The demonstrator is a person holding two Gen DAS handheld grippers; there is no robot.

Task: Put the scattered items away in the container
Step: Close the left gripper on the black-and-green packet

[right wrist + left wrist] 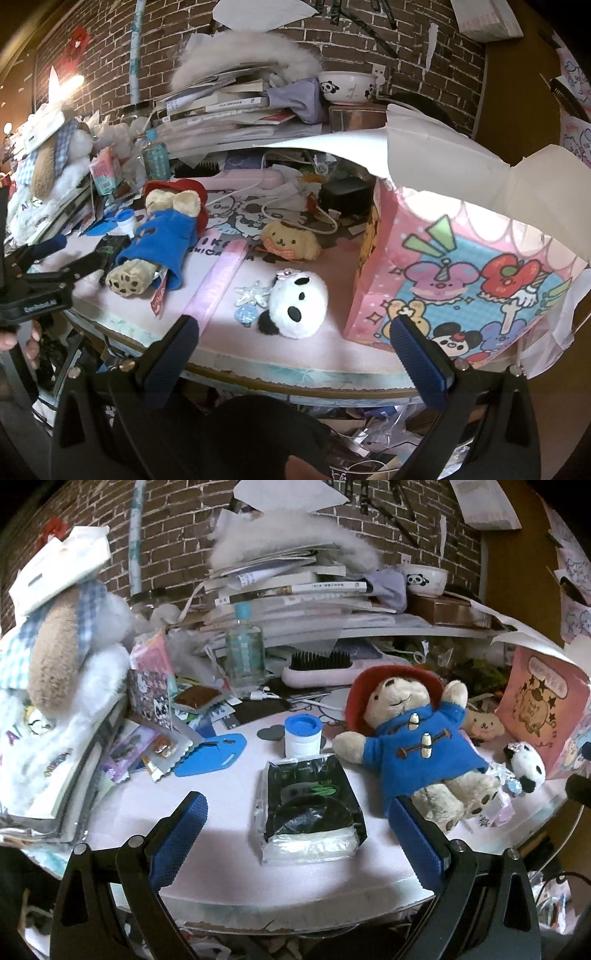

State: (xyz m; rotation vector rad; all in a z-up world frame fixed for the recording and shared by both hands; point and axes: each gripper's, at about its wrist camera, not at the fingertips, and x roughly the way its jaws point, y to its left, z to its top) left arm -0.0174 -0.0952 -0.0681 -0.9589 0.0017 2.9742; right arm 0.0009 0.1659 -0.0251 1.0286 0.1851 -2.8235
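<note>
Left wrist view shows your left claw [297,821] spread wide and holding nothing, poised over the near edge of the pink tabletop [207,794]. Between its blue pads lies a dark foil packet [310,805], flat on the surface with its clear end toward you. Just behind the packet stands a small white tub with a blue lid [302,734]. To the right, a bear in a blue coat and red hat [417,746] lies on its back, one foot close to your right-hand pad. A small panda plush [526,766] sits beyond the bear, near the pink cartoon box [539,705].

From the right wrist view, your right claw [293,341] is likewise released and empty, hovering at the tabletop's front edge. The panda plush [295,304] lies just ahead between the fingers, touching a sparkly star charm [253,295]. The pink box [461,280] stands immediately right of the panda, its white flaps raised; what is inside is hidden. A yellow dog plush [290,240] rests farther back. Your left claw [70,258] appears at the far left, seemingly beside the bear's [162,240] feet.
</note>
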